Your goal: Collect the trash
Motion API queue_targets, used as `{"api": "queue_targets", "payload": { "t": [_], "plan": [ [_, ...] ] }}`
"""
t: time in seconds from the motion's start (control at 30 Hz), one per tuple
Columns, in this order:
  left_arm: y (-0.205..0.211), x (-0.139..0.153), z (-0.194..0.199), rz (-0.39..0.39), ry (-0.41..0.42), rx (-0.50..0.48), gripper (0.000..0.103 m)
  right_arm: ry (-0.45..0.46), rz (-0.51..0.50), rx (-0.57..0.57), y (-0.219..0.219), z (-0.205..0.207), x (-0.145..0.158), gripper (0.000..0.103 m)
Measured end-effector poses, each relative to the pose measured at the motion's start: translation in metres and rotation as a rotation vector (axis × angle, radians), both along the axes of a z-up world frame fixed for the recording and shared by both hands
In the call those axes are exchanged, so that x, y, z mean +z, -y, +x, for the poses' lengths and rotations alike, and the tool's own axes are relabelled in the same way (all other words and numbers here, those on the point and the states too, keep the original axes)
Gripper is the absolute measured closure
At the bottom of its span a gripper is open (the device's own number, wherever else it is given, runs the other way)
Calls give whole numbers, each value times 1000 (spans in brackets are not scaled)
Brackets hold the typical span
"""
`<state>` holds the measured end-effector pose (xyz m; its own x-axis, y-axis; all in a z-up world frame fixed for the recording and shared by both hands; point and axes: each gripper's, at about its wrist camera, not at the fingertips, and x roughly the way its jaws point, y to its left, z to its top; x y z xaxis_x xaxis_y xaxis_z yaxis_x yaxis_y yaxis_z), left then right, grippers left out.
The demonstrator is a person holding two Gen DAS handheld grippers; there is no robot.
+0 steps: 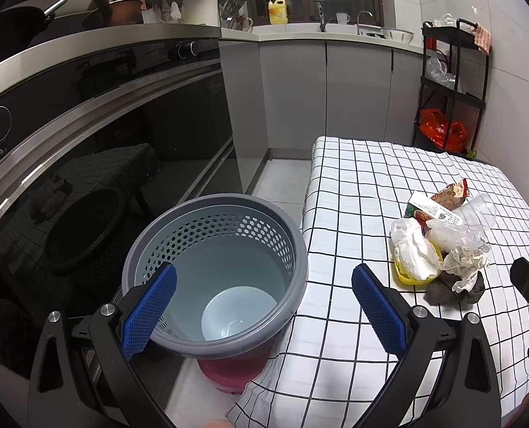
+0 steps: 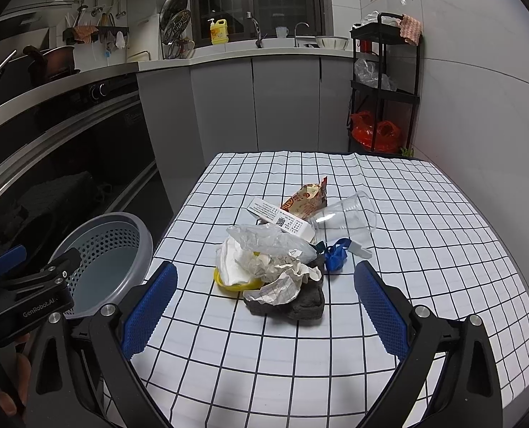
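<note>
A heap of trash lies on the checked tablecloth point(image 2: 425, 249): crumpled paper point(image 2: 282, 281) on a dark sponge point(image 2: 300, 306), a white tissue point(image 2: 234, 264) in a yellow lid point(image 2: 225, 283), a plastic bag point(image 2: 268, 239), a white carton point(image 2: 282, 219), an orange wrapper point(image 2: 305, 198), a clear cup point(image 2: 346, 217) and a blue scrap point(image 2: 336, 256). My right gripper point(image 2: 264, 306) is open, just short of the heap. My left gripper point(image 1: 264, 306) is open over the grey perforated bin point(image 1: 214, 267), which holds nothing. In the left wrist view the heap's tissue point(image 1: 412, 249) lies to the right.
The bin stands on a red stool point(image 1: 228, 371) between the table and a black oven front point(image 1: 104, 142). Grey cabinets point(image 2: 282, 103) and a sink counter run along the back. A black shelf rack point(image 2: 386, 85) with red bags stands at the far right wall.
</note>
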<state>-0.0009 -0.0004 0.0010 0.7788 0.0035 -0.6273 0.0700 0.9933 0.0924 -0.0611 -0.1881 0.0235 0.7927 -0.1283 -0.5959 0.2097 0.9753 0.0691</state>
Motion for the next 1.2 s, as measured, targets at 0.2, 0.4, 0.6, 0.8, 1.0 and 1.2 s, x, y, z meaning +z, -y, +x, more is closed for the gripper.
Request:
{"api": "queue_targets", "payload": {
  "t": [0.2, 0.4, 0.6, 0.8, 1.0, 1.2],
  "plan": [
    [1, 0, -1, -1, -2, -2, 6, 0, -3, 3, 0, 0, -1, 8],
    [1, -1, -1, -2, -3, -2, 6, -1, -1, 4, 0, 0, -1, 8],
    [1, -1, 0, 0, -5, -3, 6, 0, -3, 4, -1, 0, -2, 8],
    [3, -3, 0, 2, -12, -8, 6, -3, 12, 8, 1, 0, -3, 8],
    [13, -10, 2, 30, -31, -33, 6, -23, 50, 16, 13, -2, -13, 8],
    [25, -20, 6, 39, -58, -68, 6, -60, 86, -18, 35, -5, -28, 8]
  ]
}}
